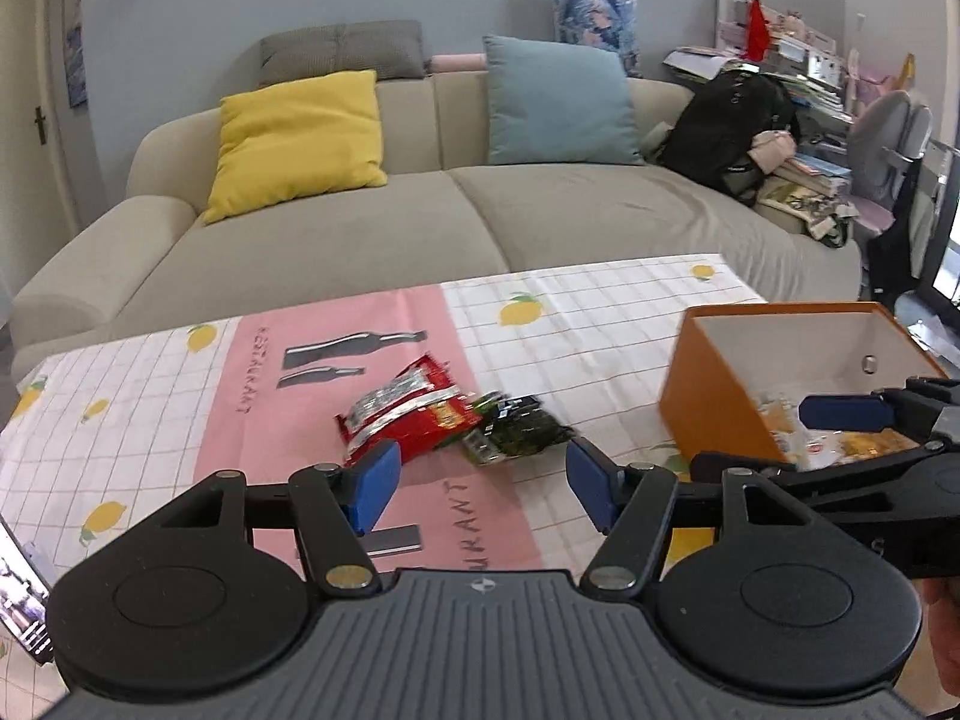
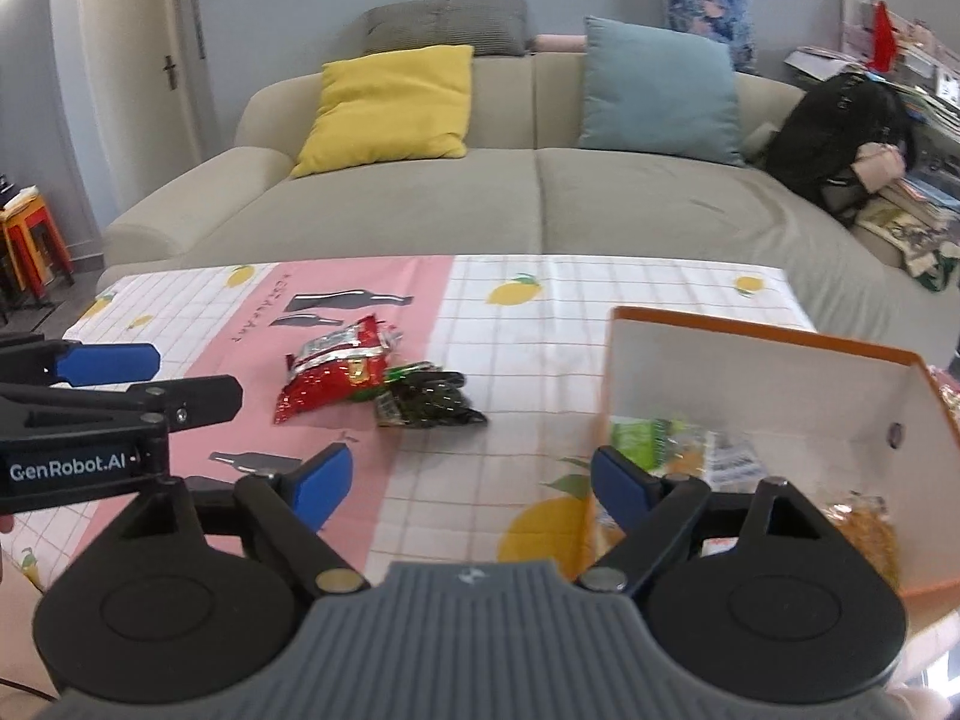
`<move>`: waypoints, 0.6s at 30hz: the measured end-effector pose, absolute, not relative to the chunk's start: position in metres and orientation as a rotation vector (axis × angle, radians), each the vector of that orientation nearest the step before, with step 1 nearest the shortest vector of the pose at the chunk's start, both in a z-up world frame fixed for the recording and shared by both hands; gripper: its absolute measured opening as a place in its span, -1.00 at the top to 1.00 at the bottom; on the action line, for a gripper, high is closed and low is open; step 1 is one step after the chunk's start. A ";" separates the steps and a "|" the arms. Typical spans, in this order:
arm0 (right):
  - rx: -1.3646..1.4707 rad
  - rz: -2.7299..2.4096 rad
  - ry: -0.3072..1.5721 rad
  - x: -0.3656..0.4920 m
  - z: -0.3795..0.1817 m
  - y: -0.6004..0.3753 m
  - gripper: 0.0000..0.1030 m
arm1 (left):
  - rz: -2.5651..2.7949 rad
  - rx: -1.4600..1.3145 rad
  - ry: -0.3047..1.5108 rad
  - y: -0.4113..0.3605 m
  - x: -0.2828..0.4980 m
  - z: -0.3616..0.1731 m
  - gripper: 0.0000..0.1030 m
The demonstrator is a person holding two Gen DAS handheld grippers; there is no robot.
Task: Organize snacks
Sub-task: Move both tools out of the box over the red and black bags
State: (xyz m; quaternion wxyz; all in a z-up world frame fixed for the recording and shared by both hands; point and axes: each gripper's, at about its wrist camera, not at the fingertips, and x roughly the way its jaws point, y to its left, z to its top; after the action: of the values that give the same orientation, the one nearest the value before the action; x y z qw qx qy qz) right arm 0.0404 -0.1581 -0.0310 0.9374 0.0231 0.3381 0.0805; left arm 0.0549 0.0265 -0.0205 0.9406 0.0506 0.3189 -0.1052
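Left wrist view shows the left gripper spread wide and empty, hovering just short of the red snack packet, which lies on the tablecloth touching a dark green packet at its right. The orange box, already holding several snacks, stands well to the right; the right gripper also gapes empty near the box's near left corner. The likely step is picking up the red packet: I would bring the fingers down to straddle its crinkled body, away from the green packet so that one is not dragged, close firmly, since foil tends to slip, then lift clear before crossing to the box
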 end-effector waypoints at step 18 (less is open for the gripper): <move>-0.065 0.221 0.786 0.116 -0.064 -0.109 -0.52 | -0.104 -0.081 0.661 0.087 0.107 -0.056 -0.51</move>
State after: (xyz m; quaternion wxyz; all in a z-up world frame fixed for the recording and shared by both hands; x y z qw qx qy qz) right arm 0.1164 -0.1093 -0.0639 0.9173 -0.0315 0.3822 0.1073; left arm 0.1073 0.0866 -0.0561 0.9438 -0.0395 0.3242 -0.0510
